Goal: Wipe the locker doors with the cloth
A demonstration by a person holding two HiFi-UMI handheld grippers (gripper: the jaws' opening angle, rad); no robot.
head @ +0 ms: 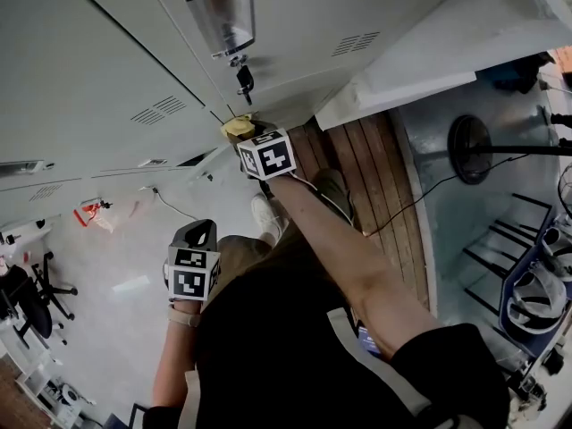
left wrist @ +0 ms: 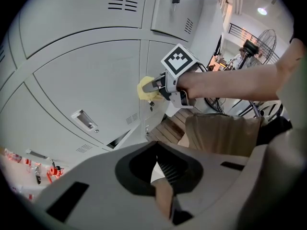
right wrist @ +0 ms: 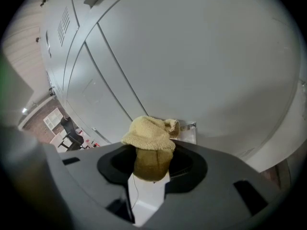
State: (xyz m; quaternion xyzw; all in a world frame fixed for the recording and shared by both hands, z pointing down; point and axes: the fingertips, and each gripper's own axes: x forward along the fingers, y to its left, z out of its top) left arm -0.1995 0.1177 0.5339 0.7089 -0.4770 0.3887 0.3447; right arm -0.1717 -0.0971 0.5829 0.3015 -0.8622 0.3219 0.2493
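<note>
Cloth (right wrist: 149, 134), yellow and bunched, is pinched in my right gripper (left wrist: 153, 86) and pressed against a grey locker door (right wrist: 206, 71); my left gripper (head: 200, 232) hangs back, jaws closed, empty.

No word, number or brand name is showing clearly enough to be read. The only printed signs are blocky black-and-white square markers, which are carrying no letters. They are sitting on the near white cube (head: 194, 273) of the left gripper (head: 198, 232) and on the far white cube (head: 267, 155) of the right gripper (head: 239, 130), at the pale grey metal locker doors (head: 98, 70).
</note>
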